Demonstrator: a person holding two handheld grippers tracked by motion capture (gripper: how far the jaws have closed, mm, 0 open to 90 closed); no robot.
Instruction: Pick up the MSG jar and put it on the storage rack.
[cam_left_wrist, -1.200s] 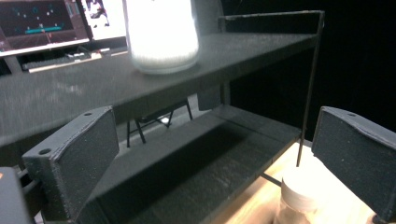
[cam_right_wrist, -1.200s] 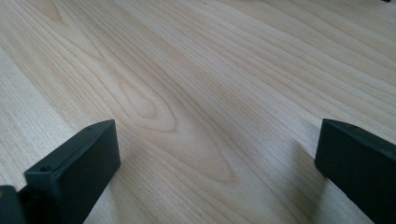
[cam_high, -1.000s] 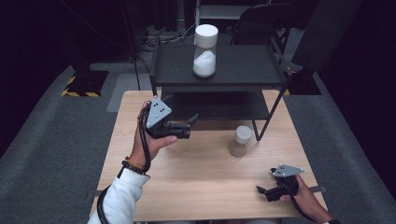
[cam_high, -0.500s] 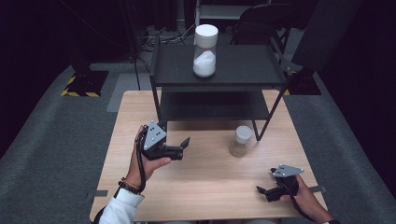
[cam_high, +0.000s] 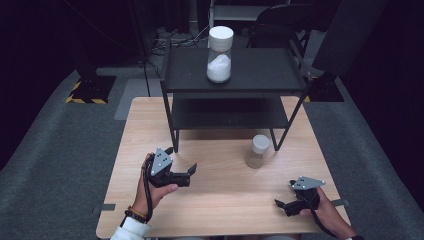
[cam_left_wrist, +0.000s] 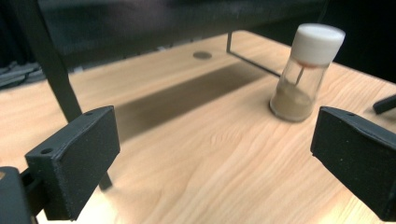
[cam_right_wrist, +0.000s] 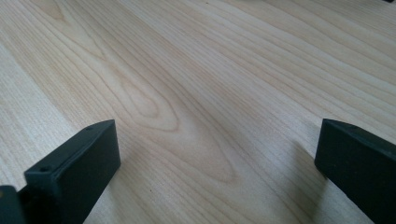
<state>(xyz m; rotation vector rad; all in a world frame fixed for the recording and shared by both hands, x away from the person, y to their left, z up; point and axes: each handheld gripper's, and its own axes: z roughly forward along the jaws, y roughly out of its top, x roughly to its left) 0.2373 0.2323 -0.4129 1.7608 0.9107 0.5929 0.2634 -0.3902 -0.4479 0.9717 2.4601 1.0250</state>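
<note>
A small glass jar (cam_high: 258, 151) with a white lid and tan powder stands on the wooden table (cam_high: 230, 200), just in front of the black shelf's right leg. In the left gripper view the same small jar (cam_left_wrist: 303, 70) is ahead and to the right, well beyond the jaws. My left gripper (cam_high: 181, 159) is open and empty at the table's front left, pointing right toward the jar; the left gripper (cam_left_wrist: 215, 154) has only bare wood between its jaws. My right gripper (cam_high: 284, 194) rests open at the front right, and the right gripper (cam_right_wrist: 215, 158) spans bare tabletop.
A black two-level shelf (cam_high: 260, 70) stands on the far half of the table. On its top stands a tall jar (cam_high: 220, 54) with a white lid, part full of white powder. The shelf's front left leg (cam_high: 175, 135) is just beyond my left gripper.
My left gripper has drawn back from the shelf toward the table's front edge, staying open. The right gripper and both jars have not moved.
</note>
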